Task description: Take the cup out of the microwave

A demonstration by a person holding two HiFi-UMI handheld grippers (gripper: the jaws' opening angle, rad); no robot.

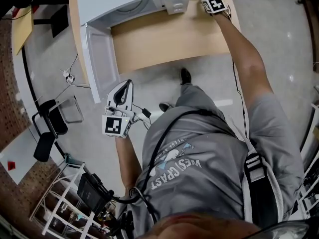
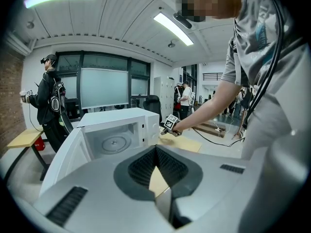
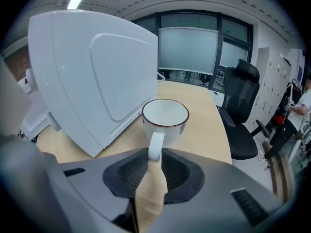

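The cup [image 3: 165, 118] is already out. It sits on the worktop [image 3: 209, 130], with the microwave [image 3: 97, 72] just beside it at 10 o'clock. The right claw [image 3: 154, 155] is pinching the cup's thin handle. That is a small hold, so the cup could tip or swing if it is lifted fast, or bump the microwave's side. An office chair [image 3: 243, 106] stands past the worktop's edge at 3 o'clock. The left claw [image 2: 155, 154] is closed on nothing, well away, facing the open microwave door [image 2: 65, 152].
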